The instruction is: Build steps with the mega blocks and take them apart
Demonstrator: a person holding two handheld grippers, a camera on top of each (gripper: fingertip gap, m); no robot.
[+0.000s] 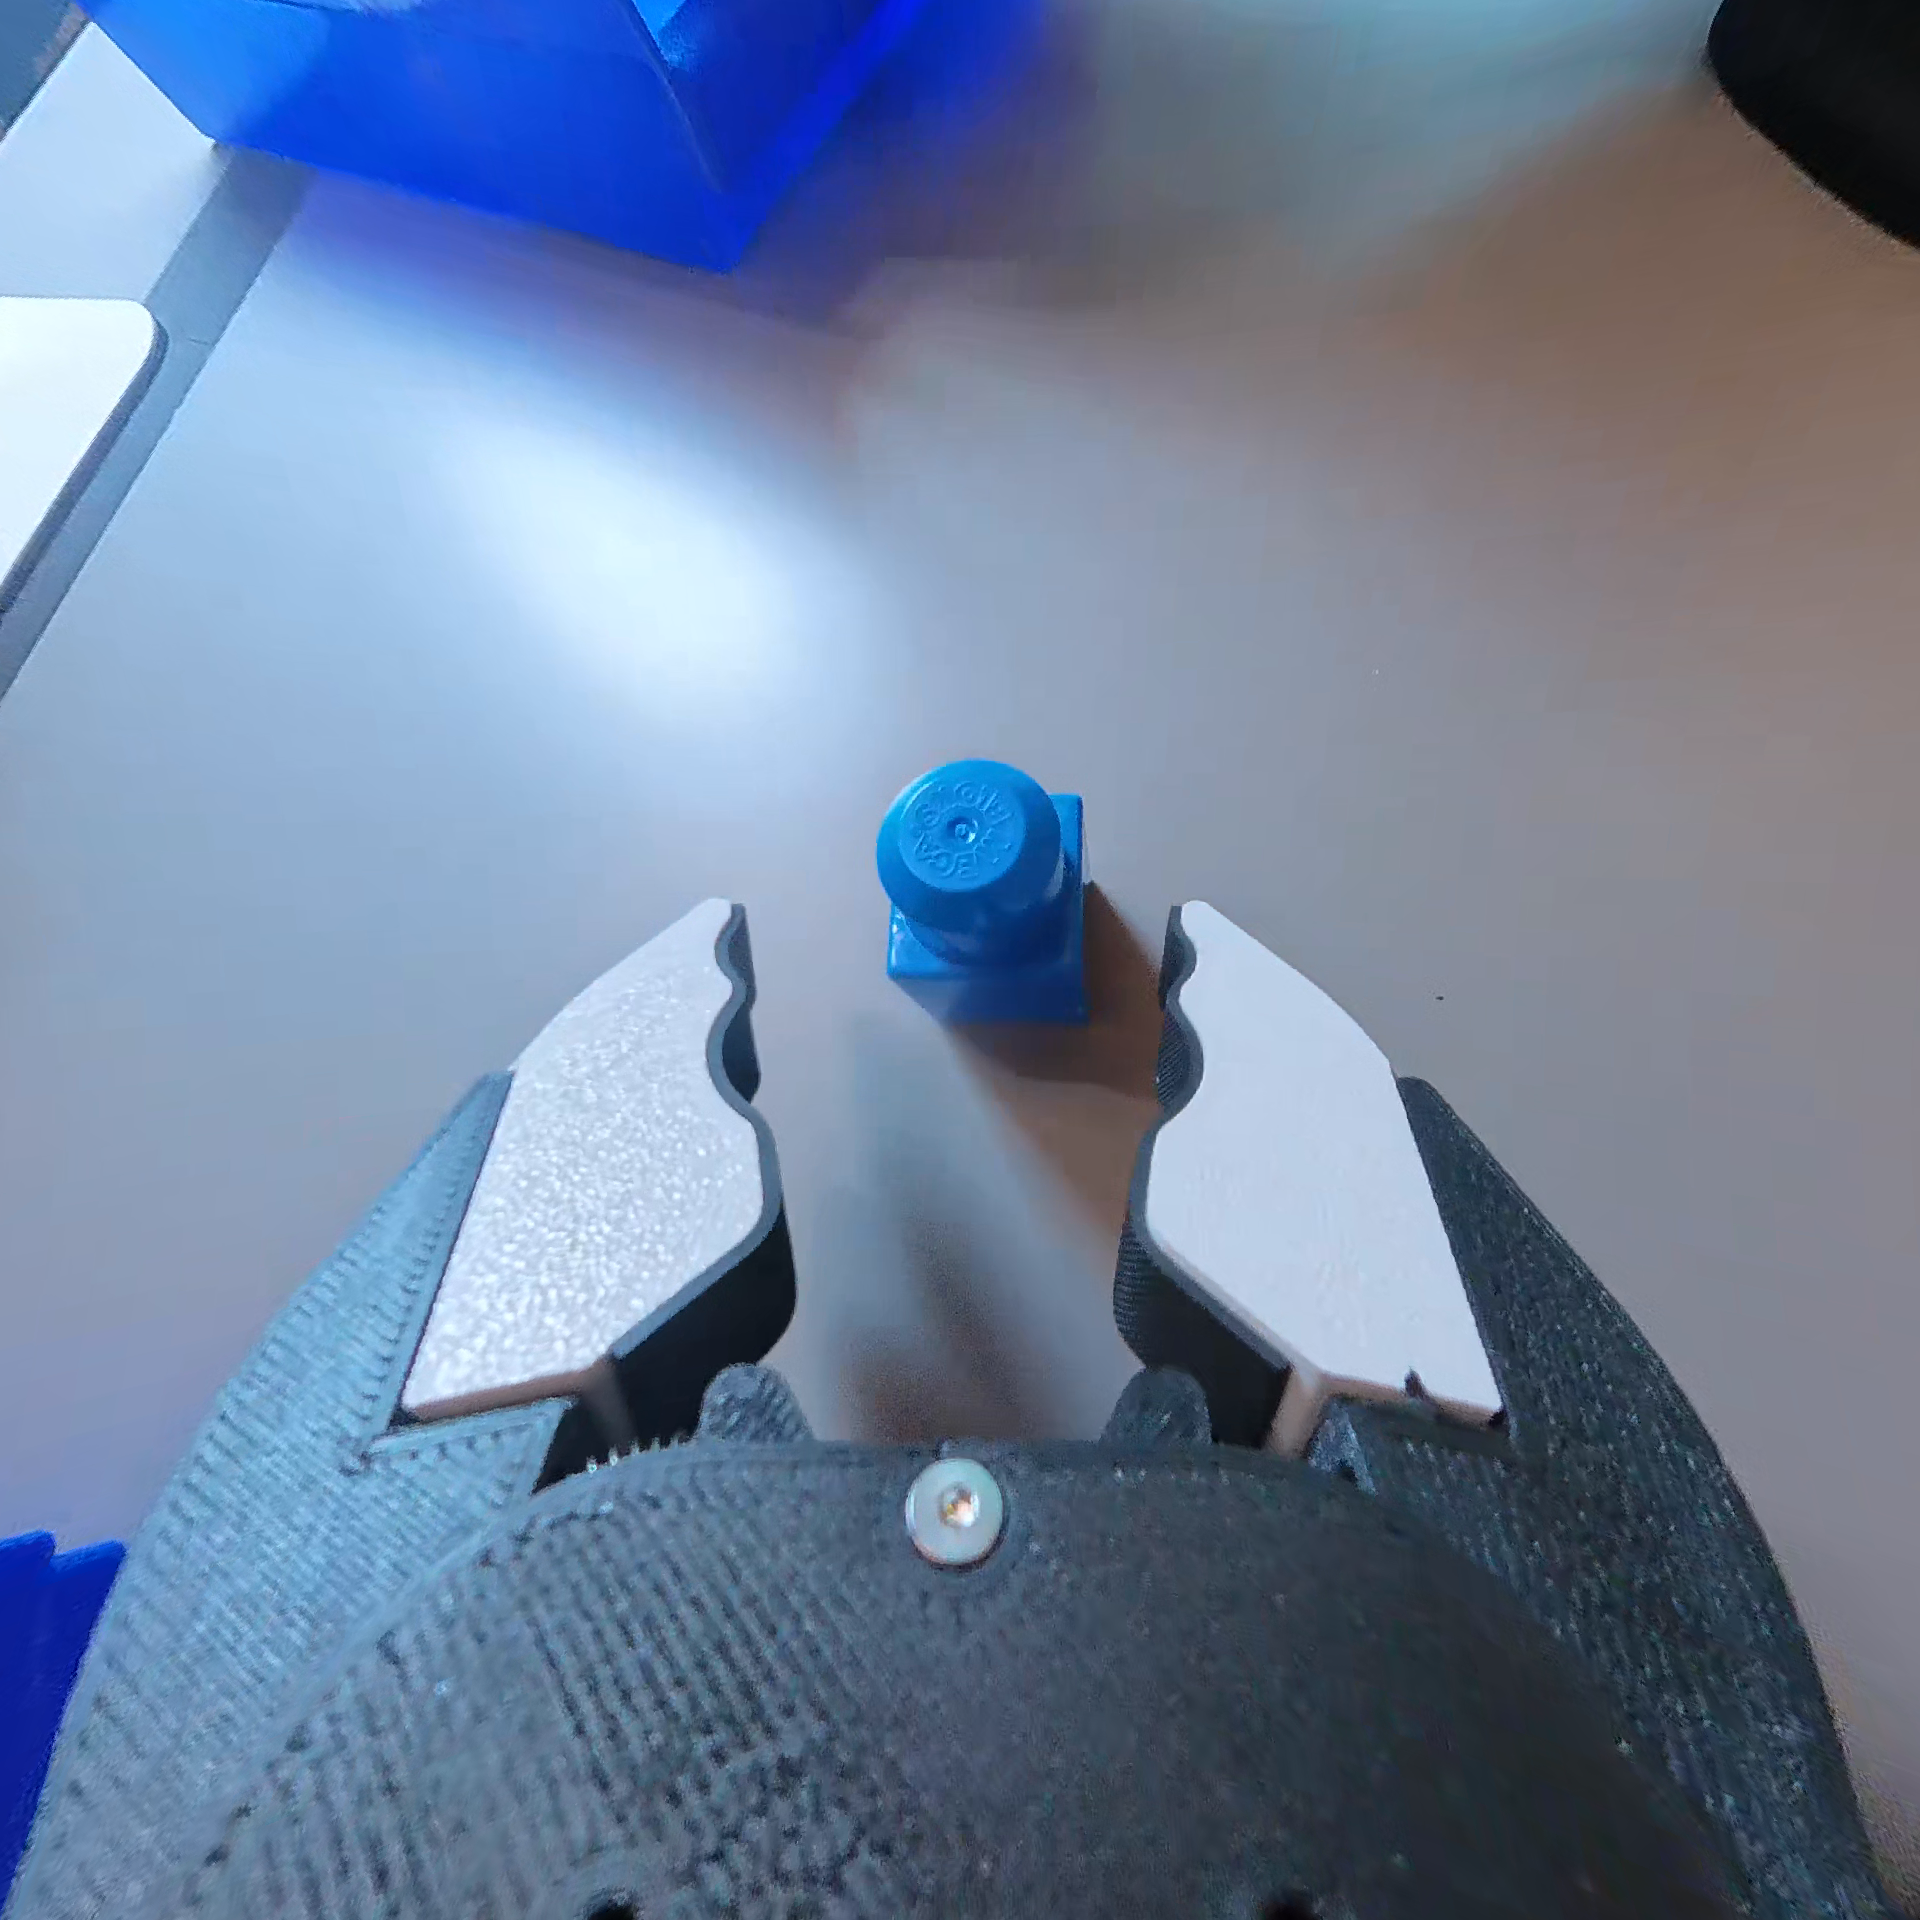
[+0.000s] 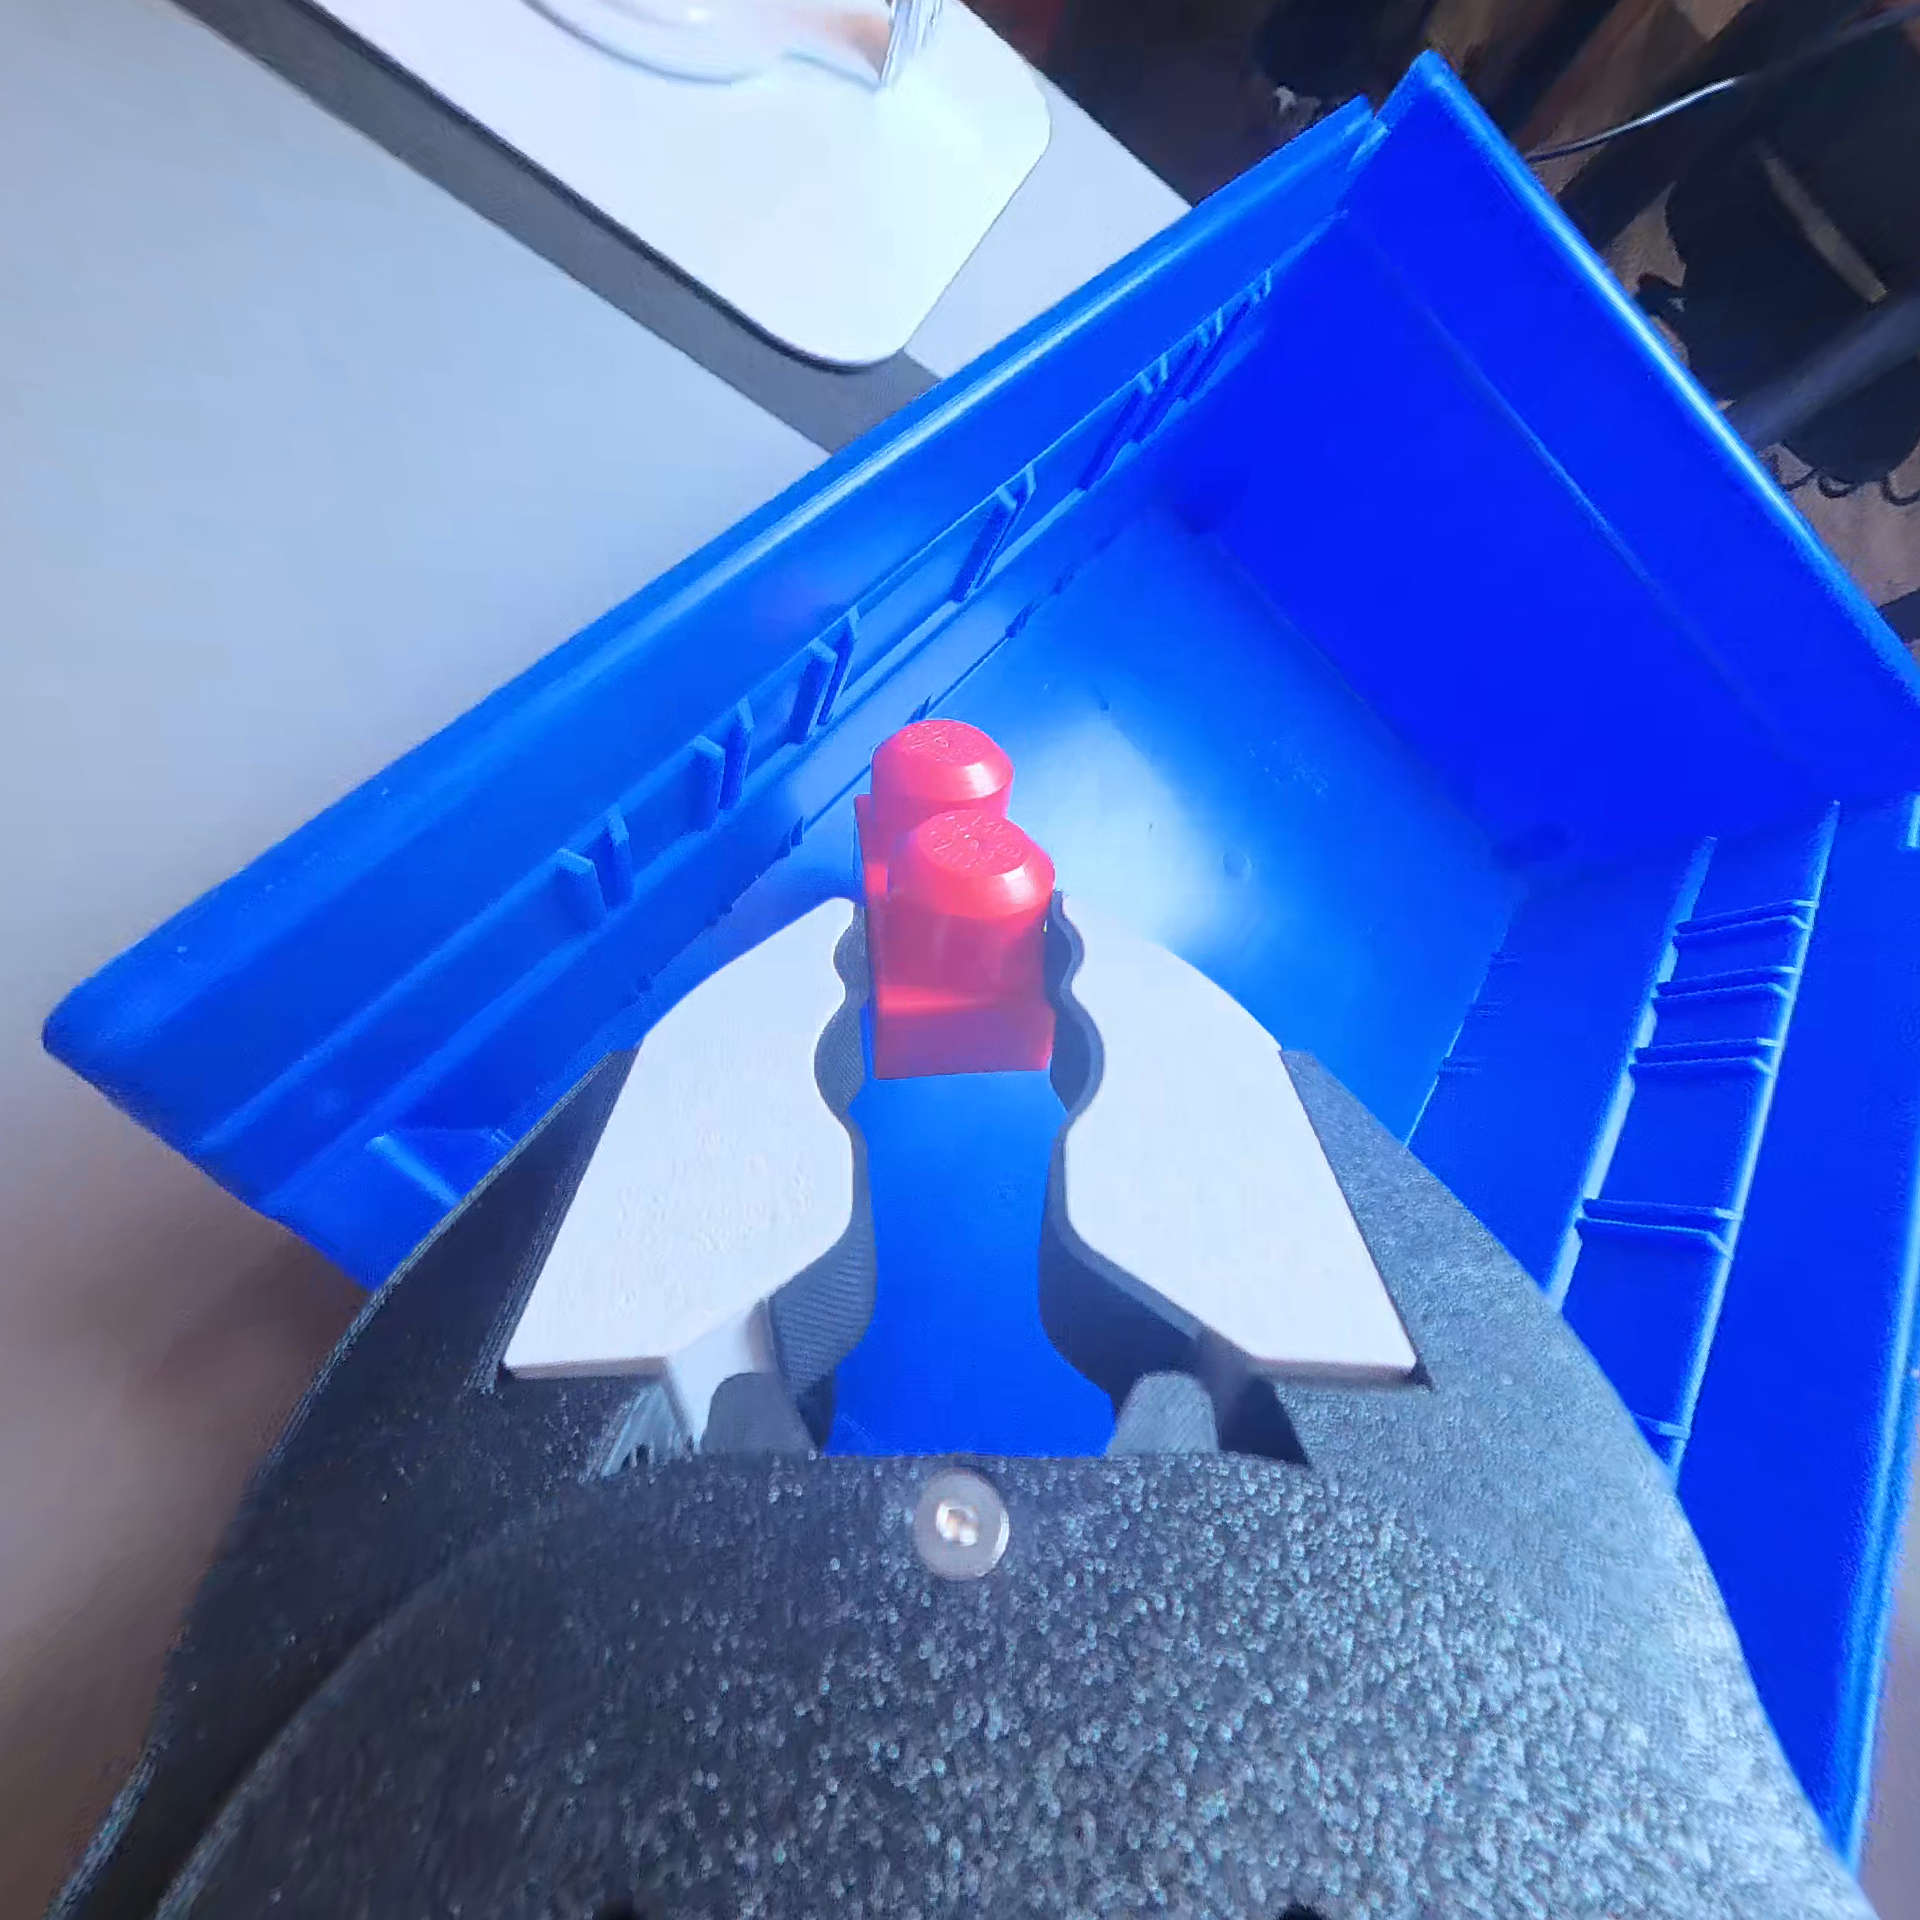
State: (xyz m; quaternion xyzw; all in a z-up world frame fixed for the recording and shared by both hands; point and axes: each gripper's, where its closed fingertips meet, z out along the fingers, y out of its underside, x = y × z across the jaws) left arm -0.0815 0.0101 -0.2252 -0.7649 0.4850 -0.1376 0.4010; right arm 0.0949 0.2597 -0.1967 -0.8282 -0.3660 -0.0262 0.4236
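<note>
In the left wrist view a small blue one-stud block point(image 1: 982, 904) stands upright on the grey-brown table point(image 1: 1351, 623). My left gripper point(image 1: 961, 920) is open, its two fingertips on either side of the block and apart from it. In the right wrist view my right gripper point(image 2: 951, 935) is shut on a red two-stud block point(image 2: 956, 914), studs up, and holds it over the inside of a blue plastic bin point(image 2: 1351, 675). The bin's visible floor is bare.
The blue bin also shows blurred at the top left of the left wrist view point(image 1: 499, 114). A white pad point(image 2: 790, 177) lies beyond a dark table seam point(image 2: 582, 249). A dark object point(image 1: 1829, 104) sits at the far right. Dark clutter lies behind the bin. Across from one pair of fingers to the other is roughly 30 centimetres.
</note>
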